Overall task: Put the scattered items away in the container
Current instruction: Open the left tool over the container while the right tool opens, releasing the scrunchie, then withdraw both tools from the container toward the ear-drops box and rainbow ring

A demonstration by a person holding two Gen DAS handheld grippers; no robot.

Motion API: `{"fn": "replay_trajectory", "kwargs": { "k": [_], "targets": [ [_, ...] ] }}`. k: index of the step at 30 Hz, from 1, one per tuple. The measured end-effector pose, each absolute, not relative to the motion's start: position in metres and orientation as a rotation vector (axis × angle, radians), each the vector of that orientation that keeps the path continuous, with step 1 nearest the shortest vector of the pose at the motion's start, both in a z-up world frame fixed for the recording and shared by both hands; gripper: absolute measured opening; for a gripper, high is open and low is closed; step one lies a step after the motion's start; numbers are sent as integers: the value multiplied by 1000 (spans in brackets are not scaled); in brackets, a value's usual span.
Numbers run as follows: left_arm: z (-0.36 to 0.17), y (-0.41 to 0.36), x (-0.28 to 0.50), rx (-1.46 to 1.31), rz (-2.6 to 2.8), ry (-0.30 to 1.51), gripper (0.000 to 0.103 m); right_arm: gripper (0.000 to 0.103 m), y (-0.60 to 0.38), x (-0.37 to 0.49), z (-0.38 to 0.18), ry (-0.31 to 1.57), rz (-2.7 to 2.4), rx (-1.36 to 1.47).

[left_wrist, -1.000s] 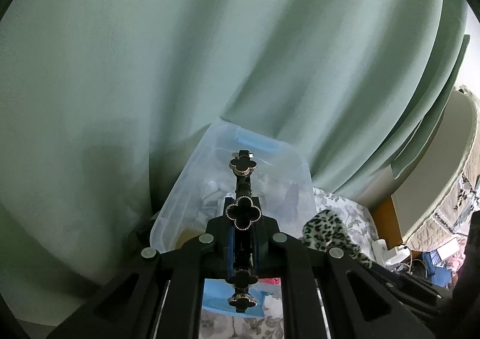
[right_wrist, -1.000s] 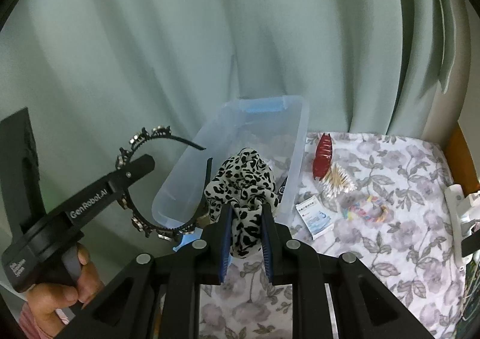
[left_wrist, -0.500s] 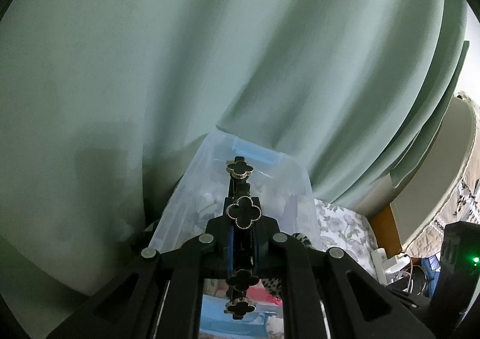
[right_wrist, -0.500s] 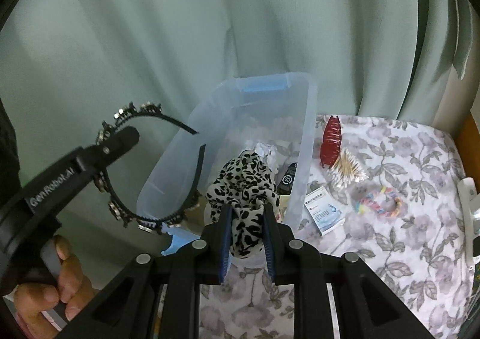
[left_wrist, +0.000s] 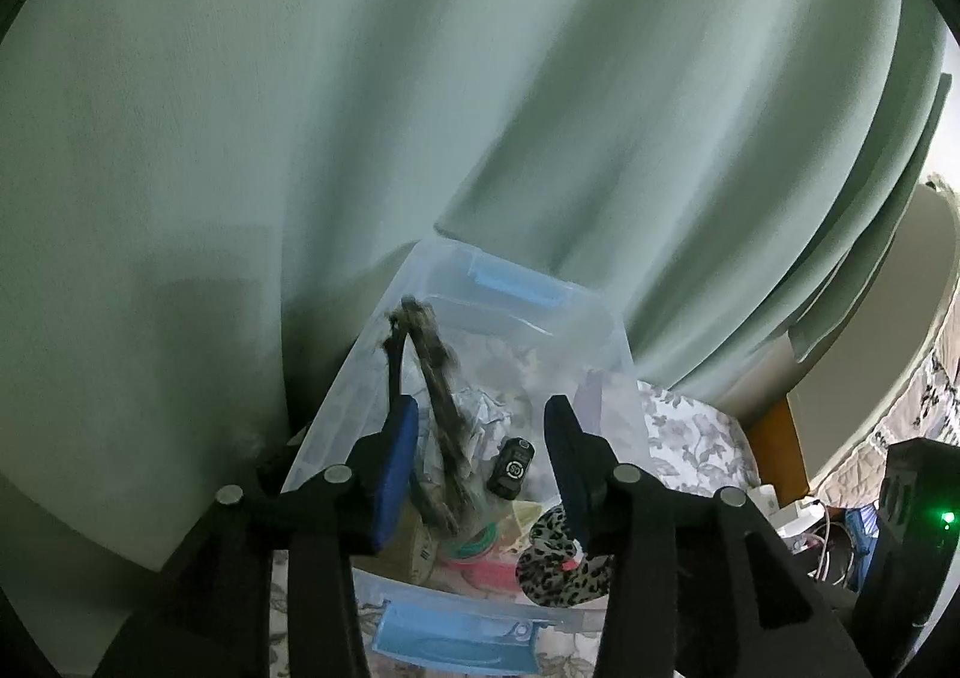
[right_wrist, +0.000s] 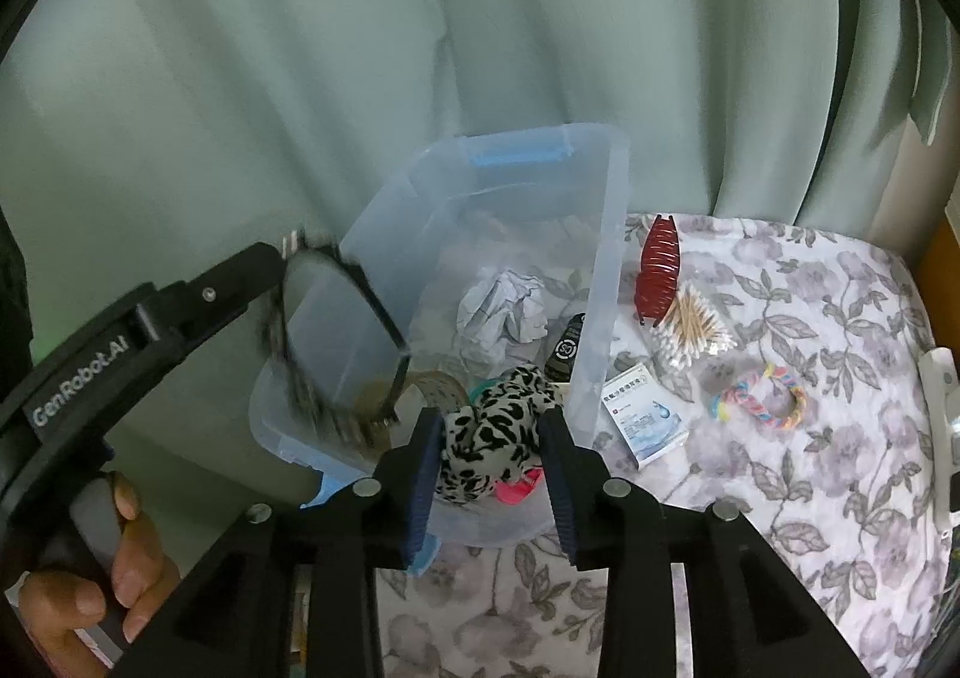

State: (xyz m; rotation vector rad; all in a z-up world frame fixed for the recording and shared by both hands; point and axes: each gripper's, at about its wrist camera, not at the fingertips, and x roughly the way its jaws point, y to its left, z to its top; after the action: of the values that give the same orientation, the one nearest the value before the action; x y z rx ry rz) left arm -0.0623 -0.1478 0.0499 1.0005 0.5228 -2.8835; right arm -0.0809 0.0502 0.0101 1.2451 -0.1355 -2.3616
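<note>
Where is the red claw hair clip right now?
In the right wrist view, the red claw hair clip lies on the floral bedspread just right of the clear plastic bin, touching the bundle of cotton swabs.

One clear container (right_wrist: 606, 234) is seen, holding one headband (right_wrist: 336, 330), one leopard-print scrunchie (right_wrist: 492, 426), one crumpled paper (right_wrist: 504, 306) and one black bottle (right_wrist: 567, 345). On the floral bedspread (right_wrist: 810, 438) are counted one red claw clip (right_wrist: 659, 270), one cotton-swab bundle (right_wrist: 696, 327), one sachet (right_wrist: 645, 423) and one braided ring (right_wrist: 759, 396).

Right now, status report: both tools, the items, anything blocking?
Left tool open, jaws just opening; black jewelled headband blurred, dropping into clear plastic bin. Right tool opening, leopard-print scrunchie loose between pads. Nothing blocking.
</note>
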Motion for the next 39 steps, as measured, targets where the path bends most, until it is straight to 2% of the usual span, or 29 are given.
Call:
{"fn": "replay_trajectory", "kwargs": {
  "k": [5, 17, 22, 24, 39],
  "targets": [
    [56, -142, -54, 1003, -2894, 509, 53, 39, 52, -76, 17, -145, -2373, 1227],
    [81, -116, -28, 974, -2928, 456, 61, 44, 79, -52, 41, -221, -2437, 1157],
    [93, -92, -16, 973, -2958, 403, 70, 56, 104, -40, 50, -275, -2471, 1118],
    [96, -81, -14, 974, -2969, 373, 72, 57, 117, -36, 54, -304, -2487, 1103],
    [112, 18, 5, 1032, -3060, 164, 73, 60, 224, -3, 73, -506, -2590, 995]
  ]
}}
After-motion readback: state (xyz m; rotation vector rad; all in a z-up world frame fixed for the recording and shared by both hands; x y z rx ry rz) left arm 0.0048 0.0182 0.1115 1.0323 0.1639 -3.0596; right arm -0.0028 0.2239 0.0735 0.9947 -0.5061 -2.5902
